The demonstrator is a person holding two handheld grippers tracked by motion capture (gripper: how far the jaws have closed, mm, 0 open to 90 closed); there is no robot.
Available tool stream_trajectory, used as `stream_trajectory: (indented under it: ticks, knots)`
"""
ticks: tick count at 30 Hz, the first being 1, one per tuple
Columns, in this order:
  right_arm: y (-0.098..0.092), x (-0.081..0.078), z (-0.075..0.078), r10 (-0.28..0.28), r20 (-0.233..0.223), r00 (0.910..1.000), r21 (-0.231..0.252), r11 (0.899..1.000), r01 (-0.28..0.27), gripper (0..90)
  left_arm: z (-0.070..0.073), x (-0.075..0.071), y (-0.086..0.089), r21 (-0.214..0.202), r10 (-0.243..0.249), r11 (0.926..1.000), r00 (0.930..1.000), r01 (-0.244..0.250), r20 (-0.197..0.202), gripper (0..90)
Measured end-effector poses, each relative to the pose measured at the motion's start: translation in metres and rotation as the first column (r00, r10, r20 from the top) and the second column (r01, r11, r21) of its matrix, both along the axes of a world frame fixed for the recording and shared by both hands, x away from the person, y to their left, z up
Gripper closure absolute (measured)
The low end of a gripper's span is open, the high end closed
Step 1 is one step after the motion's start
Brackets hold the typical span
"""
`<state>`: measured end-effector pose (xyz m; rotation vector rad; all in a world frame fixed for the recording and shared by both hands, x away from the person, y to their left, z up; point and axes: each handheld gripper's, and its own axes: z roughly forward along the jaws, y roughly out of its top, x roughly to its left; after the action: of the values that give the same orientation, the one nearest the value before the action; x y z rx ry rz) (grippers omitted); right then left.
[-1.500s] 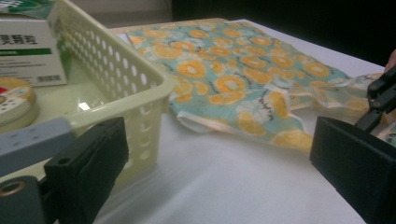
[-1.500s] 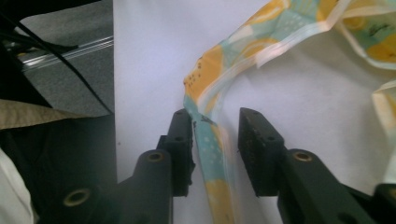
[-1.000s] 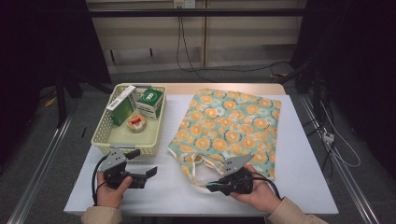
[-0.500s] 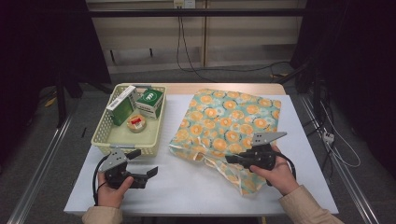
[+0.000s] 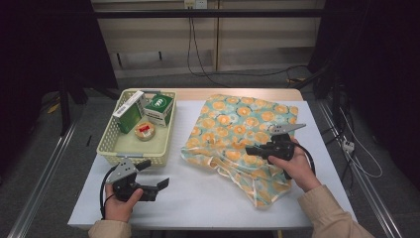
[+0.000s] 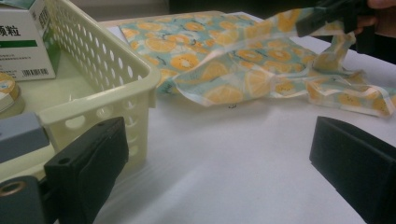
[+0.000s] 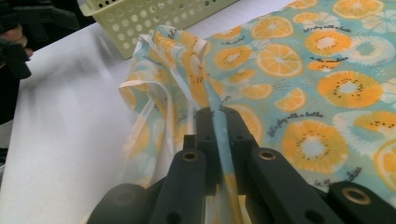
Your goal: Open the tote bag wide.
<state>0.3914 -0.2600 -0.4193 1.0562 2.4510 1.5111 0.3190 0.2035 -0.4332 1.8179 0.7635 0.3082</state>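
1. The white tabletop (image 5: 208,198) is seen from above, bare along its near edge.
2. A fruit-printed cloth bag (image 5: 237,124) is spread over the right half of the tabletop, its far part flat, its near part rumpled and folded over.
3. A cream perforated basket (image 5: 115,148) is set at the far left, just beside the bag's left edge; whether the 2 touch cannot be told.
4. In the basket, 2 green-and-white boxes (image 5: 159,106) are propped at the far end, and a small round tin (image 5: 144,131) lies near them.
5. The right claw (image 5: 253,148) is held over the bag's near right part; its jaws are pressed together on a gathered fold of the bag (image 7: 219,116), which is lifted off the tabletop there.
6. The left claw (image 5: 159,184) is held low at the near left, just near of the basket, its jaws spread with nothing between them (image 6: 219,154).
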Motion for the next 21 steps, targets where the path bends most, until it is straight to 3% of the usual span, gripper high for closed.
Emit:
stream_trajectory:
  ticks: [3,5,9,12,18,21]
  knots:
    - [0.001,0.015,-0.003,-0.003,-0.011,0.9999,-0.010,1.000,0.003,87.0,0.001,-0.001,0.000,0.002,-0.005,1.0000,1.0000,0.005,0.004,4.4]
    - [0.002,0.026,-0.006,-0.014,-0.028,0.9995,0.012,1.000,0.015,86.2,0.001,-0.002,0.000,0.003,-0.002,1.0000,1.0000,0.002,0.004,4.4]
    - [0.005,0.045,-0.009,-0.033,-0.015,0.9993,-0.079,0.996,0.032,86.7,0.000,-0.002,0.002,-0.001,0.006,1.0000,1.0000,-0.006,0.000,4.4]
    - [0.000,0.058,-0.014,-0.070,-0.045,0.9966,-0.065,0.996,0.067,87.9,-0.001,-0.002,0.005,0.000,0.012,0.9999,0.9999,-0.012,-0.002,4.4]
    - [-0.006,0.069,-0.028,-0.106,-0.063,0.9924,-0.118,0.988,0.098,88.0,-0.002,-0.003,0.007,-0.002,0.012,0.9999,0.9999,-0.012,-0.007,4.4]
    - [-0.009,0.069,-0.029,-0.136,-0.059,0.9890,-0.129,0.983,0.127,74.5,-0.002,-0.004,0.008,-0.002,0.013,0.9999,0.9999,-0.013,-0.003,4.4]
